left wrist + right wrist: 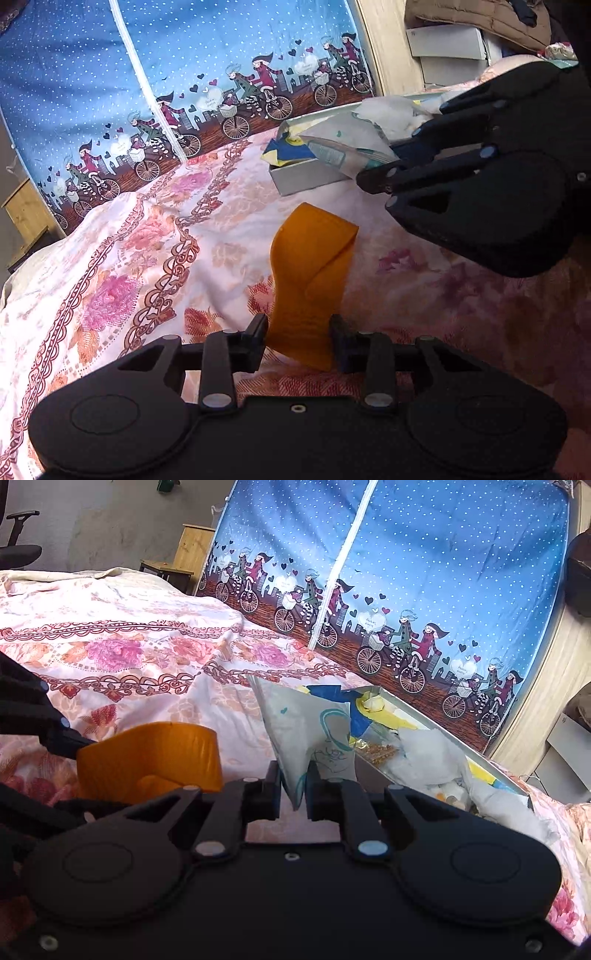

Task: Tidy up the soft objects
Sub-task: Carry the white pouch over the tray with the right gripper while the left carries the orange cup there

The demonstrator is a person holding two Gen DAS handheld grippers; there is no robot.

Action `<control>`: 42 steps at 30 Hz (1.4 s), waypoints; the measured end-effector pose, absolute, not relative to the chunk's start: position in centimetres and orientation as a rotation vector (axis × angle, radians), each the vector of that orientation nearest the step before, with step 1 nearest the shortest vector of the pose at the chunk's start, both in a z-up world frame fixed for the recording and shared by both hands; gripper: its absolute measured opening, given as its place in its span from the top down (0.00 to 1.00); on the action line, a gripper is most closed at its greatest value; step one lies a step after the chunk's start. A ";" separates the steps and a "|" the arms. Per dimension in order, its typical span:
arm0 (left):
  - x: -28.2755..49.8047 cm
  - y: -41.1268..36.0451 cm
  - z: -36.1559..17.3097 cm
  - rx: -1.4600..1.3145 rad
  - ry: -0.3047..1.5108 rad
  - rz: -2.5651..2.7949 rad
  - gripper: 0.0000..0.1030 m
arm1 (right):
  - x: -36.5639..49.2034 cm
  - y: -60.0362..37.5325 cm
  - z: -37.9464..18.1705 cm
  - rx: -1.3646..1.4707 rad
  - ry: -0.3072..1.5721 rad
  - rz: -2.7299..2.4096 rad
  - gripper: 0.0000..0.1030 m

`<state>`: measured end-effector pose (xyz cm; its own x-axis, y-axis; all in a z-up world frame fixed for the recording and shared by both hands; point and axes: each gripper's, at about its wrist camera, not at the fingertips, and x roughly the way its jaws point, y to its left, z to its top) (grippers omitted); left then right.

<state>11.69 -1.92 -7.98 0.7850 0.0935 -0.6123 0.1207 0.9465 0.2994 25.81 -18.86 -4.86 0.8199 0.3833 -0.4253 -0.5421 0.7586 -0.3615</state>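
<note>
My left gripper is shut on an orange soft strip, folded over and held above the floral bedspread. The strip also shows in the right wrist view at lower left. My right gripper is shut on a white printed soft packet, held beside an open grey box that contains several soft items, blue, yellow and white. The right gripper appears in the left wrist view at the right, with the packet over the box.
A blue fabric wardrobe with bicycle print stands behind the bed. A wooden nightstand and an office chair are at the far left. White boxes and a brown pillow lie at the upper right.
</note>
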 end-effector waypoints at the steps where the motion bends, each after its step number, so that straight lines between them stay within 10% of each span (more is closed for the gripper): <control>1: 11.7 -1.9 -7.9 0.335 0.662 -0.011 0.64 | 25.8 -18.9 -4.8 -0.495 0.336 0.511 0.93; 28: 20.0 -8.1 -2.3 0.395 0.272 -0.059 0.64 | 28.9 -26.5 -2.2 -0.387 0.264 0.179 0.93; 42: 36.2 -10.5 -2.3 0.135 0.491 -0.185 0.64 | 36.5 -28.4 -6.7 -0.453 0.256 0.056 0.93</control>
<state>36.22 -10.46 -2.31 0.8657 -0.1437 -0.4795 0.2084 0.9744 0.0843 36.50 -28.41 -6.70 0.9665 -0.0033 -0.2565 -0.1099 0.8982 -0.4256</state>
